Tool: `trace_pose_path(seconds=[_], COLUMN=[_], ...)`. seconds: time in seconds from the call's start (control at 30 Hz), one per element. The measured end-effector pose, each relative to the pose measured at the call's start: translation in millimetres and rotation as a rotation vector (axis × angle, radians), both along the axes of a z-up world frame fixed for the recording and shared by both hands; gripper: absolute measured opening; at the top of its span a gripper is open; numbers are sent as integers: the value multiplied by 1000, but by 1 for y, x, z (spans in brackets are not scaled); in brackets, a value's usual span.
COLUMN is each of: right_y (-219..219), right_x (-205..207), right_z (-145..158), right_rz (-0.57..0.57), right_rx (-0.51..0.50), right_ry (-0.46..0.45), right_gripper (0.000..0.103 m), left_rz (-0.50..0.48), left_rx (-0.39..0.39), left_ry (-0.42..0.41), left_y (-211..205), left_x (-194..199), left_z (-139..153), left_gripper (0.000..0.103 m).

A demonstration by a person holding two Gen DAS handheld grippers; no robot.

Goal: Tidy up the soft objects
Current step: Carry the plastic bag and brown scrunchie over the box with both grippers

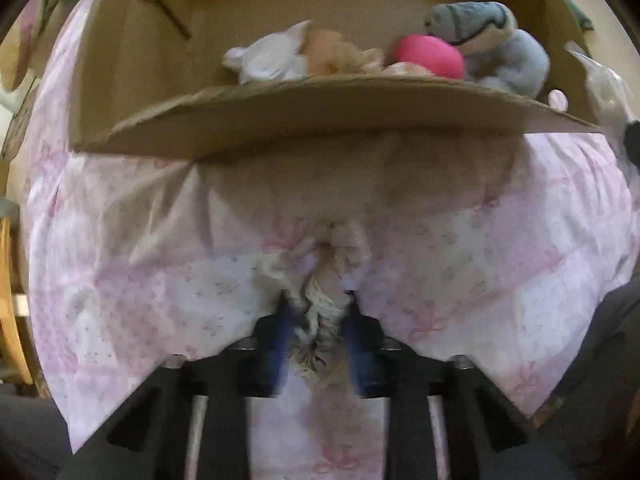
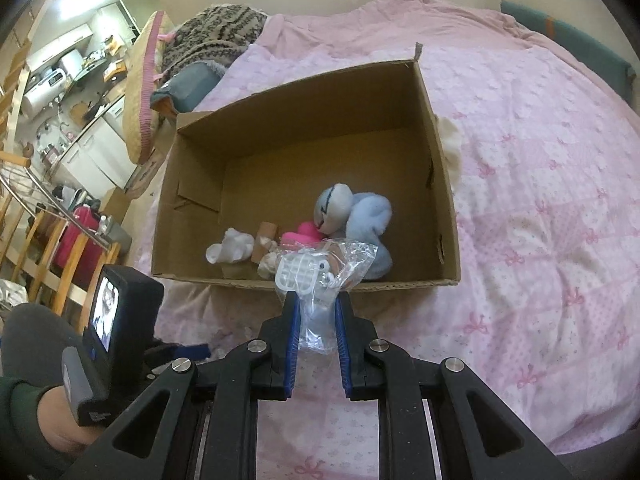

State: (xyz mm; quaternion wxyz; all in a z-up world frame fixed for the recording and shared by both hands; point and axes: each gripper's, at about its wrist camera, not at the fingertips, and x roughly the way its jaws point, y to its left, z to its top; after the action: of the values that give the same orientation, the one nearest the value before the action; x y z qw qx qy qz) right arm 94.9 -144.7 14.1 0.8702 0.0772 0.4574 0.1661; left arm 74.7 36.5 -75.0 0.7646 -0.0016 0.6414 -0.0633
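Right tongs [image 2: 317,308] w/ clear bag [image 2: 340,264] by box [image 2: 444,184], plush [image 2: 360,216] inside.

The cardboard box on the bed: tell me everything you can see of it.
The cardboard box is plain brown corrugated card, open-topped, rectangular, sitting upright on the pink bedspread. One short flap stands up at its far corner; creases and small tears mark the inner walls. Most of its floor is bare. Along the near wall lie a white soft toy, a pink rounded piece and a blue-and-grey plush. Neither gripper touches it.
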Motion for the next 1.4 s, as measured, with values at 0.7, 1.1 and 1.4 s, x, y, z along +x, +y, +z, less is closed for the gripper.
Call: trace_pose_path(seconds=[0.7, 1.1, 1.4], right_y=[-8, 2, -3], right_x=[11, 64, 68], right_z=[39, 48, 7], right_rz=[0, 11, -31], right_rx=[74, 91, 74], right_ry=[-75, -169, -108], right_gripper=[19, 19, 19], left_rz=[83, 47, 69], left_rx=[-101, 5, -39], left_ry=[-496, -666, -588], left_y=[23, 6, 19], left_x=[-14, 55, 66], left_z=[169, 188, 120], left_gripper=[14, 14, 14])
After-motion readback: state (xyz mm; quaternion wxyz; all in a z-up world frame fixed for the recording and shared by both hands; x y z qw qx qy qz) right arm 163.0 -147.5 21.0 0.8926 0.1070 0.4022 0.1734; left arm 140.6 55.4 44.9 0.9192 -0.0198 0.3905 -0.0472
